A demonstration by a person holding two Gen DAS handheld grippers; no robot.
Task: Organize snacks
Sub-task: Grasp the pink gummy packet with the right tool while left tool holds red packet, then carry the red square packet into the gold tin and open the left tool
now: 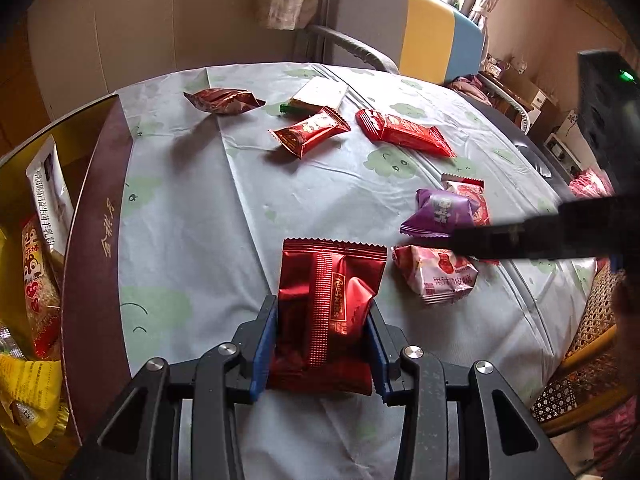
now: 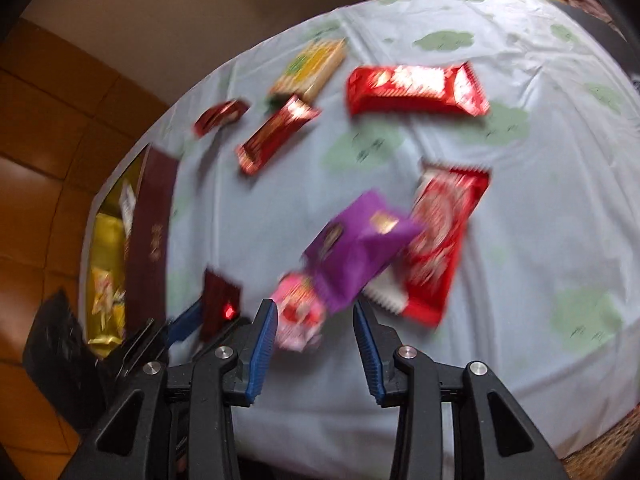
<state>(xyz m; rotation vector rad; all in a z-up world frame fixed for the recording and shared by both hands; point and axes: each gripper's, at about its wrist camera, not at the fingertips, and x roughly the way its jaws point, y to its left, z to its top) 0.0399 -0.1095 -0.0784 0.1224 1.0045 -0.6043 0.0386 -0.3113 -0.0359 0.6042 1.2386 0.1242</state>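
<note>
From the left wrist view, the left tool (image 1: 322,344) pinched a dark red foil packet (image 1: 326,312) between its blue pads, gripping the lower half with the serrated top edge pointing away. The maroon box (image 1: 96,248) stood just to the left, already holding several snacks. To do this step well, I judged the packet should be lifted clear of the box wall before swinging left, kept level so the slippery foil would not slide out, and let go only once over the box's open inside. Across the worktop (image 1: 192,216), covered in a pale blue cloth printed with green clouds, lay more snacks: a purple packet (image 1: 438,212), a pink packet (image 1: 438,274), and red bars farther back. A grey, yellow and blue chair stood behind, by a curtained window.

The right wrist view was blurred. The right tool (image 2: 315,346) was spread and held nothing, poised just above the pink packet (image 2: 298,312) and the purple packet (image 2: 356,248), which overlapped a red wrapper (image 2: 440,236). The left tool (image 2: 188,324) and its red packet (image 2: 220,300) showed beside the maroon box (image 2: 150,232). Wooden floor lay beyond the worktop (image 2: 500,208).
</note>
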